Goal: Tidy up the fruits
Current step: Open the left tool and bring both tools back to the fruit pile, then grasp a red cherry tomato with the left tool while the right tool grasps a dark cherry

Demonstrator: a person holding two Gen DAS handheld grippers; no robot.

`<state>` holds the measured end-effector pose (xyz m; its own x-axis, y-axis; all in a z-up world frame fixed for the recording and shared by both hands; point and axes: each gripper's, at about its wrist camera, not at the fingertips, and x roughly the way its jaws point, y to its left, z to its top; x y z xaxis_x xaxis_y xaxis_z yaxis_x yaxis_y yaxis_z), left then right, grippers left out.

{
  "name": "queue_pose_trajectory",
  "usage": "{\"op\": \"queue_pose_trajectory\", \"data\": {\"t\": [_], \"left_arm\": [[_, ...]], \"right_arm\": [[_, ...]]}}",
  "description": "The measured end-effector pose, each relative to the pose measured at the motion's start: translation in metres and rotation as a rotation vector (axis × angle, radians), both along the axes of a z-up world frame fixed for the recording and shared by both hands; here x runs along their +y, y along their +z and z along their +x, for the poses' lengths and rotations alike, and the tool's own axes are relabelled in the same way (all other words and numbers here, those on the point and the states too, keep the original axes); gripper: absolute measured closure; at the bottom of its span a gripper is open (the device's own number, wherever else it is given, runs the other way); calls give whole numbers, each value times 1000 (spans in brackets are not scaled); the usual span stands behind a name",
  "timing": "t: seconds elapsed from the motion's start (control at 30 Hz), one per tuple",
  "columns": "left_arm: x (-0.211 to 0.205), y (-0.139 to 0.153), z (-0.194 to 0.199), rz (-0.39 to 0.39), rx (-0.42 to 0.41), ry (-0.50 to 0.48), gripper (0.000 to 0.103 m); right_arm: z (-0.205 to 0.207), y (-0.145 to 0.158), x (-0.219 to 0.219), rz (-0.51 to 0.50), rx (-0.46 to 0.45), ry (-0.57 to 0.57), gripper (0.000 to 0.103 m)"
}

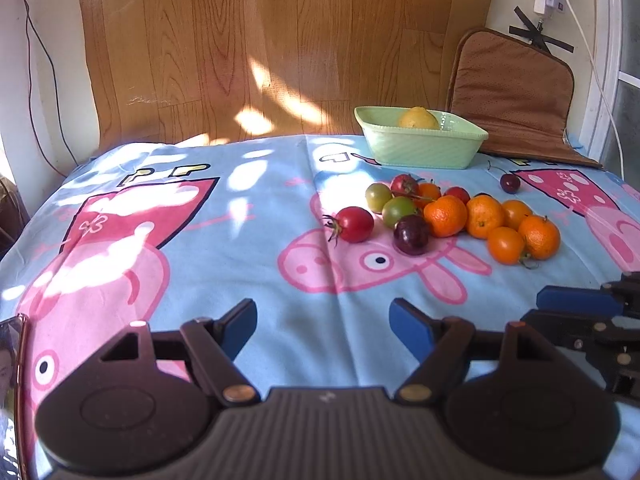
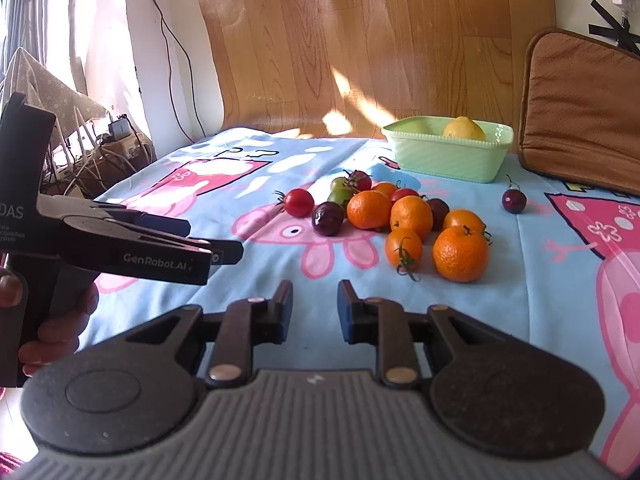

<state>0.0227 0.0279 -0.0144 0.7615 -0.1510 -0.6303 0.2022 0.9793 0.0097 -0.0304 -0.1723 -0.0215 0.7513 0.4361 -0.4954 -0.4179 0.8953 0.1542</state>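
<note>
A pile of fruit lies on the cartoon-print cloth: several oranges [image 1: 445,216] [image 2: 460,254], red tomatoes [image 1: 354,224] [image 2: 299,202], green tomatoes [image 1: 398,210] and a dark plum [image 1: 411,234] [image 2: 327,218]. A lone cherry [image 1: 510,183] [image 2: 514,201] lies to their right. A pale green dish [image 1: 424,148] [image 2: 448,158] behind holds a lemon [image 1: 418,118] [image 2: 464,128]. My left gripper [image 1: 323,326] is open and empty, well short of the pile. My right gripper [image 2: 314,306] is open with a narrower gap, empty, also short of the pile.
A brown cushion [image 1: 516,92] [image 2: 580,112] leans against the wall at the back right, beside the dish. A wooden board [image 1: 280,48] stands behind the table. Cables and clutter [image 2: 100,152] lie past the table's left edge. The left gripper shows in the right wrist view [image 2: 216,250].
</note>
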Motion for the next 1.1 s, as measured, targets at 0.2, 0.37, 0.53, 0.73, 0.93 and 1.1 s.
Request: {"op": "queue_pose_trajectory", "data": {"t": [0.2, 0.37, 0.53, 0.73, 0.93, 1.1], "left_arm": [[10, 8, 10, -24, -11, -19, 28], [17, 26, 27, -48, -62, -56, 28], [14, 27, 50, -55, -76, -125, 30], [9, 16, 81, -102, -20, -246, 42], [-1, 4, 101, -70, 9, -302, 42], [0, -6, 108, -87, 52, -326, 51]], "right_arm": [[6, 1, 7, -18, -8, 2, 75], [15, 5, 21, -41, -40, 17, 75], [33, 4, 33, -50, -46, 30, 75], [59, -1, 41, -65, -24, 9, 75], [79, -9, 43, -54, 32, -25, 75], [87, -9, 43, -38, 48, -37, 75]]}}
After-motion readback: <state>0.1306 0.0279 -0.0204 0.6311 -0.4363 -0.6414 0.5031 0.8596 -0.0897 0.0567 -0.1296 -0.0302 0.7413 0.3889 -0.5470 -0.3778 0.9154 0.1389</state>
